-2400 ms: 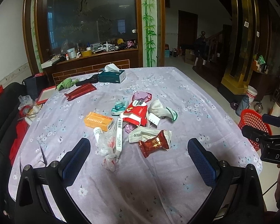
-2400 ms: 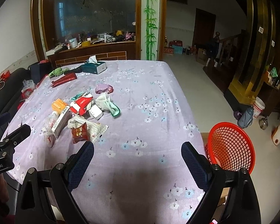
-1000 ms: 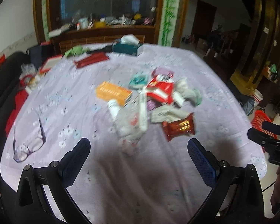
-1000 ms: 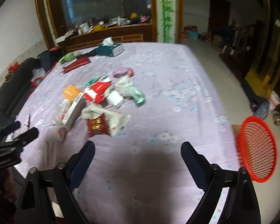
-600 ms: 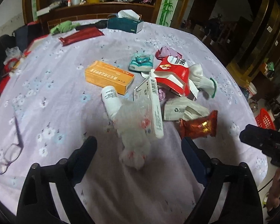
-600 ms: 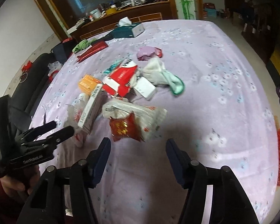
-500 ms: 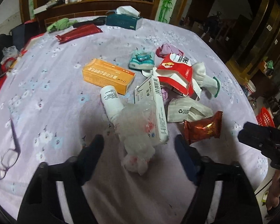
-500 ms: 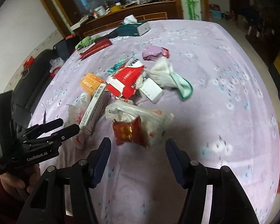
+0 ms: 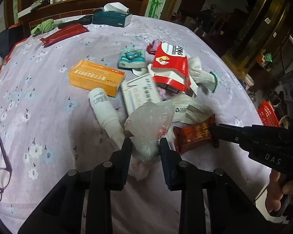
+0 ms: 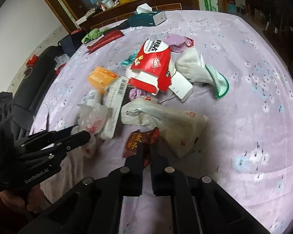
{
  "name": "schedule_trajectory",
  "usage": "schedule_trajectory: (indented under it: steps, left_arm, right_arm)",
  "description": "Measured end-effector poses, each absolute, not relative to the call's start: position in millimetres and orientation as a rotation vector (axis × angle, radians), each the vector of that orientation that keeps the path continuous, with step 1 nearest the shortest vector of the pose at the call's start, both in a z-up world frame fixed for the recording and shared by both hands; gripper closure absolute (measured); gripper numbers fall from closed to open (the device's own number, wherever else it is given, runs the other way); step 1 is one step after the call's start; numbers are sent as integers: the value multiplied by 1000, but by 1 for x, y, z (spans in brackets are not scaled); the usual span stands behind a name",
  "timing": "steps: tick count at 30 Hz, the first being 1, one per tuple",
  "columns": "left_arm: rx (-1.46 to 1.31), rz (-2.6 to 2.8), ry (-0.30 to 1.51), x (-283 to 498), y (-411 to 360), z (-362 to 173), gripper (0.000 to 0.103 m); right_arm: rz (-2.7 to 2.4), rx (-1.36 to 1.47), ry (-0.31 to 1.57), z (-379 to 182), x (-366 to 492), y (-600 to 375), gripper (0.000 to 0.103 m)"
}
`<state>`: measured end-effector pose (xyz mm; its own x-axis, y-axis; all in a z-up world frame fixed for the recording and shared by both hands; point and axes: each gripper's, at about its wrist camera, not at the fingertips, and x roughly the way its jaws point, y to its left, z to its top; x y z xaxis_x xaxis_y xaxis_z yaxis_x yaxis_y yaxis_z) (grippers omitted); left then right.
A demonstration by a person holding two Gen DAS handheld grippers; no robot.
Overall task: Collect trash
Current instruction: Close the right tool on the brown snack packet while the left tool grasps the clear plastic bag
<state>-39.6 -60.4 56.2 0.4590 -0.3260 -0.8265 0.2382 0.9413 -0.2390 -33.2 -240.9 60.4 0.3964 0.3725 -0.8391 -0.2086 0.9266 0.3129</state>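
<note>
Your left tool (image 9: 143,146) is pinching the crumpled clear plastic bag (image 9: 150,124) at the near edge of the trash pile on the tabletop (image 9: 48,117). Your right tool (image 10: 147,156) is pressed together on the near end of the dark red snack wrapper (image 10: 140,139), just right of the bag. The white bottle (image 9: 105,113) lies just left of the bag. The red basket (image 9: 267,115) stands beyond the right edge of the tabletop.
</note>
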Motion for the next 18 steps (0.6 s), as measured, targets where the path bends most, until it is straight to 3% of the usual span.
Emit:
schedule_trajectory:
  steps: [18]
  left_arm:
    - [-14,-449,972,-69,-112,81,76]
  right_arm:
    - [326,258,1031,89,-83,-282,102]
